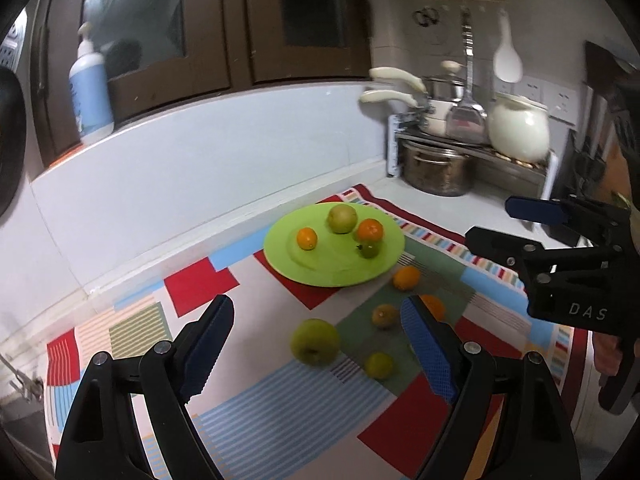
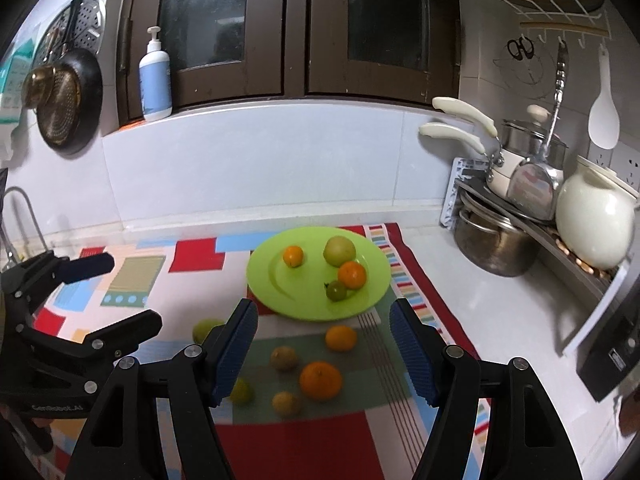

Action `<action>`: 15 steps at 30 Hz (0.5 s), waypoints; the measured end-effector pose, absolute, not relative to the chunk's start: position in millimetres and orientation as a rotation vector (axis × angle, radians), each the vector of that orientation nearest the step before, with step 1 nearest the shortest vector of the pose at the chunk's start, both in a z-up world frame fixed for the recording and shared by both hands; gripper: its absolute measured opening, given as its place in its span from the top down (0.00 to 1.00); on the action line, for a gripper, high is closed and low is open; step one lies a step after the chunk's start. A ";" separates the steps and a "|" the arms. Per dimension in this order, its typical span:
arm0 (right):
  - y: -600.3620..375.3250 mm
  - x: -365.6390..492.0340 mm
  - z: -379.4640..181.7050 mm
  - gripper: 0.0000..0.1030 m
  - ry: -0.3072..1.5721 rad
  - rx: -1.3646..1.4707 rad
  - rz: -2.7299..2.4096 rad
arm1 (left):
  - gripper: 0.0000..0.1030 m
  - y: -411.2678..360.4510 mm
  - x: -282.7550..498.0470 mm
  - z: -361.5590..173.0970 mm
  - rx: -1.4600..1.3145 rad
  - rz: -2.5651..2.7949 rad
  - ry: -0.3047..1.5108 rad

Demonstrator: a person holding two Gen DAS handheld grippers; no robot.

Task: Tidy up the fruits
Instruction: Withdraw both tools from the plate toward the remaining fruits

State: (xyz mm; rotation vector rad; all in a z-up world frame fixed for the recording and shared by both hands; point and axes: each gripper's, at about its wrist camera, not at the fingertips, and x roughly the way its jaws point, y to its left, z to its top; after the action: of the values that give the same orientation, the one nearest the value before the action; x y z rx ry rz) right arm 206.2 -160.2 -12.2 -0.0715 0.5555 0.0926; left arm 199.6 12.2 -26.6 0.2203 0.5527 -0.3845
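Observation:
A green plate on the patterned mat holds several fruits: a green apple, two oranges and a small green fruit. Loose fruits lie on the mat in front of the plate: a large green apple, oranges, a brown kiwi and small yellow-green fruits. My left gripper is open above the large green apple. My right gripper is open above the loose fruits.
A colourful patchwork mat covers the white counter. Pots, a white jar and a rack stand at the back right. A soap bottle sits on the ledge under dark cabinets. Pans hang at the left.

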 end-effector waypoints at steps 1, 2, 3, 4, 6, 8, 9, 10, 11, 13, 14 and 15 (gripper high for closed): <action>-159.5 201.8 -15.0 0.33 0.559 -0.074 0.091 | 0.17 11.2 195.6 -27.8 0.232 -0.396 0.544; -158.8 197.7 -17.8 0.33 0.564 -0.075 0.093 | 0.17 10.2 192.4 -29.2 0.243 -0.409 0.535; -158.2 195.2 -19.9 0.33 0.568 -0.074 0.097 | 0.17 8.6 188.4 -31.3 0.261 -0.427 0.526; -157.5 192.2 -22.8 0.33 0.572 -0.077 0.101 | 0.17 7.2 186.8 -32.3 0.272 -0.438 0.520; -156.6 186.9 -28.8 0.33 0.583 -0.081 0.109 | 0.17 4.3 182.7 -36.3 0.295 -0.464 0.511; -156.2 183.7 -34.5 0.33 0.597 -0.085 0.119 | 0.18 0.8 179.6 -41.3 0.322 -0.490 0.509; -155.5 182.2 -38.0 0.33 0.604 -0.087 0.125 | 0.19 -0.6 179.1 -44.0 0.334 -0.504 0.510; -154.5 181.2 -41.9 0.33 0.616 -0.092 0.134 | 0.21 -2.1 179.0 -47.1 0.346 -0.518 0.514; -153.7 180.7 -44.8 0.33 0.624 -0.095 0.141 | 0.22 -3.0 179.4 -49.9 0.355 -0.529 0.519; -150.8 180.7 -53.0 0.33 0.646 -0.111 0.160 | 0.29 -5.8 181.8 -55.8 0.380 -0.560 0.528; -149.8 181.2 -55.9 0.33 0.655 -0.117 0.164 | 0.30 -7.2 183.4 -58.9 0.391 -0.571 0.535; -148.2 182.1 -59.9 0.34 0.666 -0.128 0.172 | 0.31 -8.6 185.1 -62.4 0.403 -0.584 0.541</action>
State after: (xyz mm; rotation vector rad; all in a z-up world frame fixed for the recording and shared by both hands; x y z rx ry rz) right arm 182.1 -148.2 -59.9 -0.1275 0.6665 0.1723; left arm 185.1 -8.6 -62.4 0.4025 0.5411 -0.5837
